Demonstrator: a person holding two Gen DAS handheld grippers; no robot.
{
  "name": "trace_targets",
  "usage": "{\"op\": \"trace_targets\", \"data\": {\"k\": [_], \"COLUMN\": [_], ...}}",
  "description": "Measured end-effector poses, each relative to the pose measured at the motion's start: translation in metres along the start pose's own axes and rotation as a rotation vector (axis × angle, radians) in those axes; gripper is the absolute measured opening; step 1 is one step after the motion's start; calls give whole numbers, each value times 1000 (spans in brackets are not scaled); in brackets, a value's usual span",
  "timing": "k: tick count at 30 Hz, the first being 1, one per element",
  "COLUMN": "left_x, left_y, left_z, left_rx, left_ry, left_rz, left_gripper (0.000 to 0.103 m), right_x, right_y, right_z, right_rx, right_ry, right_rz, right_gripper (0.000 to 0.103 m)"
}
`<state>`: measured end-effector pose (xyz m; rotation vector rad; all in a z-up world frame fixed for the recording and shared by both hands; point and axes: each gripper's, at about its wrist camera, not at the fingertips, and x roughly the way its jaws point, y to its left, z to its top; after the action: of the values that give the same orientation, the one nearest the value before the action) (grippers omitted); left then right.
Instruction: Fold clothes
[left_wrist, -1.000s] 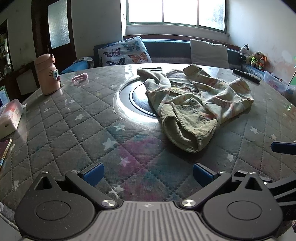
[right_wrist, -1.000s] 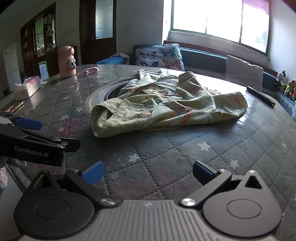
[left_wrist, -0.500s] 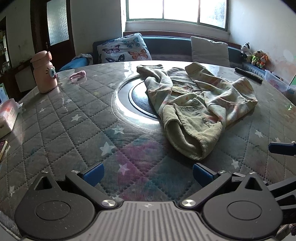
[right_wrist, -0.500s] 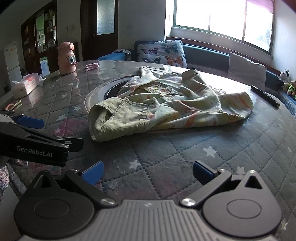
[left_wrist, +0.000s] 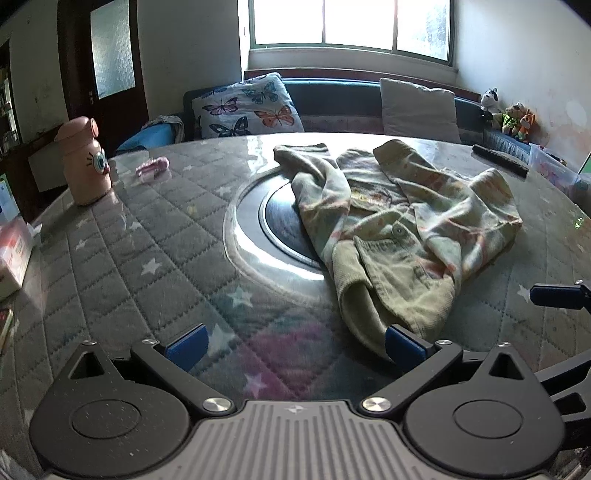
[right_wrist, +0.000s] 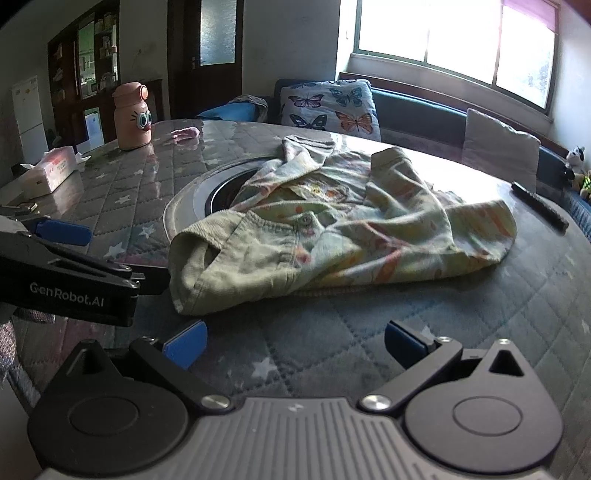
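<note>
Jacket (left_wrist: 402, 225) hem beside left claw (left_wrist: 295, 343)

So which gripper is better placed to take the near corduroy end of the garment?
Probably the left gripper: its open jaws sit right at the garment's near end. The right gripper, also open, has bare table before it.

Quilted table (left_wrist: 155, 266) bears crumpled garment (left_wrist: 402, 229); pink bottle (left_wrist: 84, 162).

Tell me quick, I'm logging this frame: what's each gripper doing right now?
Left gripper: open, holding nothing, its right fingertip at the near edge of the crumpled garment.
Right gripper: open, holding nothing, short of the garment.
</note>
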<state>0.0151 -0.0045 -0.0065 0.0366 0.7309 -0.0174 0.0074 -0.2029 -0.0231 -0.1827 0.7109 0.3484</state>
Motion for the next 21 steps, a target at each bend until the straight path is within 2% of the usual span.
{"op": "trace_targets", "data": {"k": [6,15,19,21], "left_x": [4,27,46,56], "left_y": [5,11,5,1], "left_z": [18,57,76,85], "left_rx": [8,32,64,79], "left_ry": [-24,-61,-73,-76], "left_rz": [10,37,26,15], "left_gripper": [103,103,102,96], "right_x": [6,25,42,53], "right_y": [-4,-36,-62,-75], "right_z": [16,48,71,82], "right_rx": [-12,10,49,65], "right_ry": [-6,-17,-23,-27], "right_rz": [-1,-71,-105,-128], "right_gripper": [103,102,98,94]}}
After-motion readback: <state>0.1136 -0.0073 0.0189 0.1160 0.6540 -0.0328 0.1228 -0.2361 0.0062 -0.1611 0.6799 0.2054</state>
